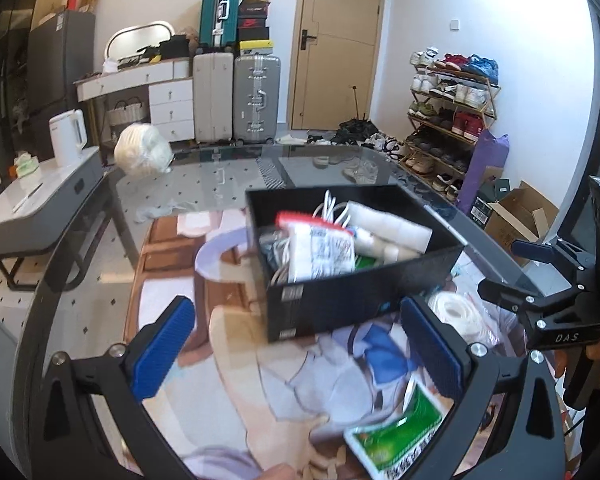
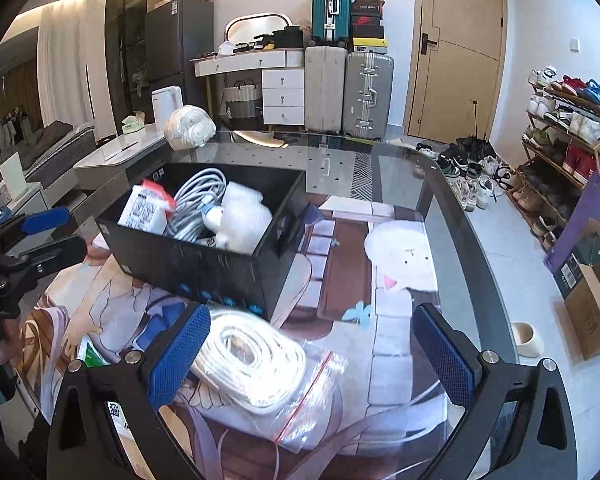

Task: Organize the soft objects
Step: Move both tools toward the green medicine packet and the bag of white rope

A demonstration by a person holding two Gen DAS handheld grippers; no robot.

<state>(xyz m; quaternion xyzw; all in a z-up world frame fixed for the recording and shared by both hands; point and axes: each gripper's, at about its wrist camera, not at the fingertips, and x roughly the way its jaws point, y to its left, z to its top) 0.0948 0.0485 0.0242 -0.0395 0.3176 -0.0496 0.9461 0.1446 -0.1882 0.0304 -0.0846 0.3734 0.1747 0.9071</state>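
A black open box (image 1: 364, 300) (image 2: 204, 264) stands on the printed mat and holds a red-topped white packet (image 1: 324, 244) (image 2: 146, 210), coiled grey cable (image 2: 198, 200) and white soft items (image 1: 388, 224) (image 2: 242, 220). A green and white packet (image 1: 396, 436) lies on the mat by my left gripper's right finger. A clear zip bag with coiled white cord (image 2: 260, 364) (image 1: 460, 312) lies in front of the box. My left gripper (image 1: 300, 356) is open and empty, near the box's front corner. My right gripper (image 2: 312, 356) is open, its jaws either side of the cord bag.
The glass table (image 2: 452, 216) curves away at the right, with a shoe rack (image 2: 568, 132) and cardboard box (image 2: 596, 308) beyond. A white bundle (image 1: 142, 150) sits at the table's far left. Suitcases (image 1: 236, 96) and a door stand at the back.
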